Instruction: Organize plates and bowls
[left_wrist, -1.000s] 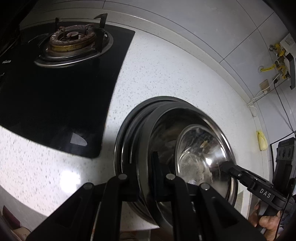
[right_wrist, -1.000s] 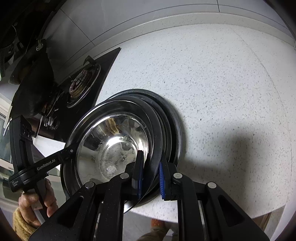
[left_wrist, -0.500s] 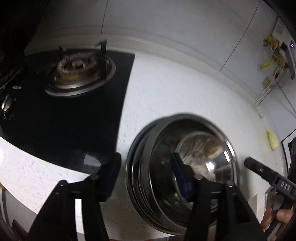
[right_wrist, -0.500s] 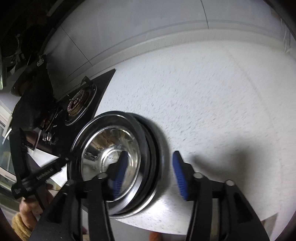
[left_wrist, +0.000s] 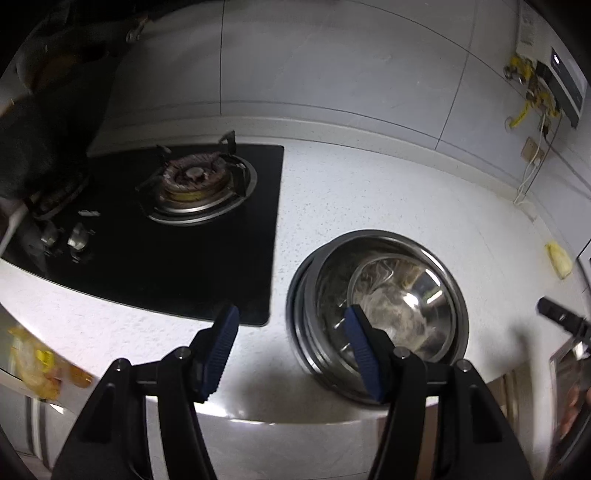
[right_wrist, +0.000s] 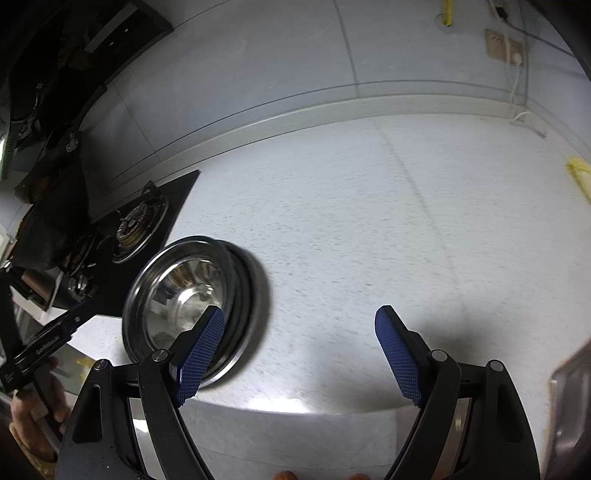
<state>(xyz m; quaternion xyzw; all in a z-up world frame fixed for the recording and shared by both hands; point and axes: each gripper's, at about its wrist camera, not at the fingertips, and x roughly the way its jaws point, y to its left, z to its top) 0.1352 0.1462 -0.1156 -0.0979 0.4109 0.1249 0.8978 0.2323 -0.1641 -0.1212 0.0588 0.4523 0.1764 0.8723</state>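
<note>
Speckled white countertop (left_wrist: 388, 206); black gas hob (left_wrist: 177, 236) left; grey tiled wall (left_wrist: 332, 55).

Bare counter (right_wrist: 388, 229) R of bowl stack (right_wrist: 192, 299)

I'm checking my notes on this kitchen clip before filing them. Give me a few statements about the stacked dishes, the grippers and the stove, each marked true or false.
1. The left gripper is clamped on the stack. False: its jaws stand open, holding nothing.
2. The steel bowl sits on top of the stacked plates. True.
3. The stack rests on the stove. False: it rests on the white counter, to the right of the stove.
4. The right gripper is open and empty. True.
5. A pot sits on the burner. False: the burner is bare.
</note>
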